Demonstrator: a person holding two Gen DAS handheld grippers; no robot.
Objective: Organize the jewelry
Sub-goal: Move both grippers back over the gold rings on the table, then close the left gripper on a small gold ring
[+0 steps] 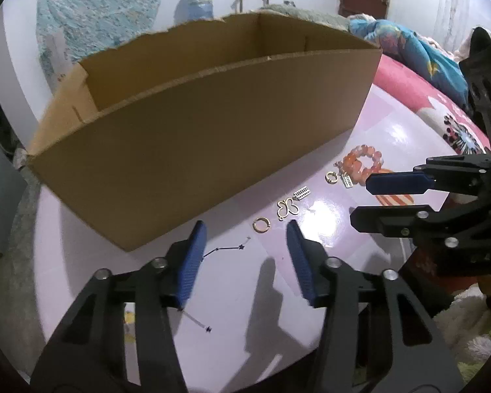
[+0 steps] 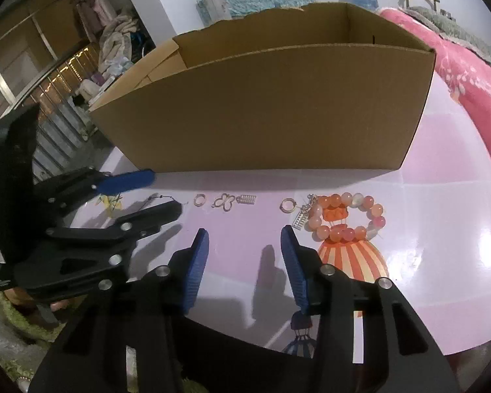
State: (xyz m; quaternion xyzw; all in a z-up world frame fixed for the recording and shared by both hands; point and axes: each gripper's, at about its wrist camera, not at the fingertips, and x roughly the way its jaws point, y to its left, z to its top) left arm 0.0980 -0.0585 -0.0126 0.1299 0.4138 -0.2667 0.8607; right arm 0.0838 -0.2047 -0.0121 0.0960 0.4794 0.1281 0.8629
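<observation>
A: Left gripper (image 1: 247,229), right gripper (image 2: 245,234): both part open, empty, low over the table (image 2: 442,170).

B: Jewelry?

A: One row near the box (image 2: 262,104): chain (image 1: 227,248) far left, ring (image 1: 261,224), butterfly (image 1: 288,209), second ring (image 2: 288,204), bead bracelet (image 2: 347,216) right.

B: Hazards?

A: Thin pieces on glossy lilac top; pads may skid them or pinch two. Chain likely to snag or trail.

B: Room?

A: Pink bedding (image 2: 468,65) far right, teal cloth (image 1: 101,16) on wall.

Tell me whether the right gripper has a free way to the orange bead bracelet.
Probably yes. The right gripper is open, nothing between its fingers, and the bead bracelet lies uncovered on the table just ahead to its right. Only small charms lie beside it.
</observation>
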